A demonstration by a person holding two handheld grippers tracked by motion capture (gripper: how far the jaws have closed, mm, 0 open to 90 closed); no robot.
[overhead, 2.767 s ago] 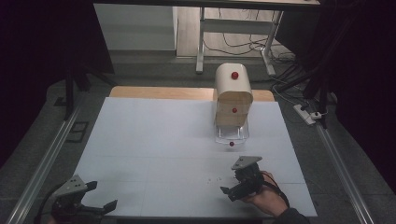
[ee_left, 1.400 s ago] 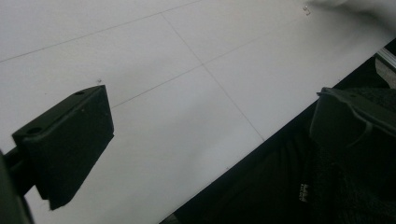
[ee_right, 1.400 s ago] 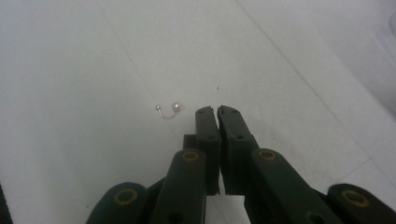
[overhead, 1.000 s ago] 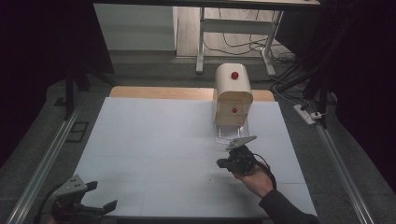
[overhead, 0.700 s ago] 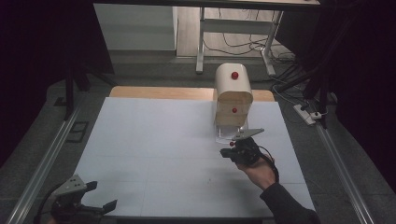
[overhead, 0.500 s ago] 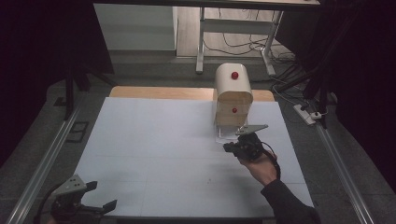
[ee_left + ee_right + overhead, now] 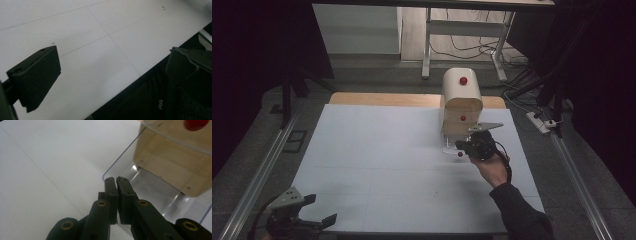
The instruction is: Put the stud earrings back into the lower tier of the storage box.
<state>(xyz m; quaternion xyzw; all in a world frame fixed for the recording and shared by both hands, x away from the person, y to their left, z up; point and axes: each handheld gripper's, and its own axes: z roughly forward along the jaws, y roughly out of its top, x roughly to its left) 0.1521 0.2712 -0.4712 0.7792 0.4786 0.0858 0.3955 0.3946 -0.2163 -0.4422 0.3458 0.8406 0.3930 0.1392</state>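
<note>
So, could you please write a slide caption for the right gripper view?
Shut right gripper poised at the clear tray under a wooden box with a red knob.

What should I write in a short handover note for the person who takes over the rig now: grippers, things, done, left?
Right gripper: jaws shut, nothing between them, tips at the edge of the clear tray in front of the wooden box.
Left gripper: jaws open, holding nothing, at the near left corner of the white table.
Things: the box with a rounded white lid stands at the far right of the table; a red knob sits on the lid, another red knob on the front. The tray lies on the table against the box.
Done: nothing has been visibly opened or gripped.
Left: probably working the tray or box with the right gripper.
</note>
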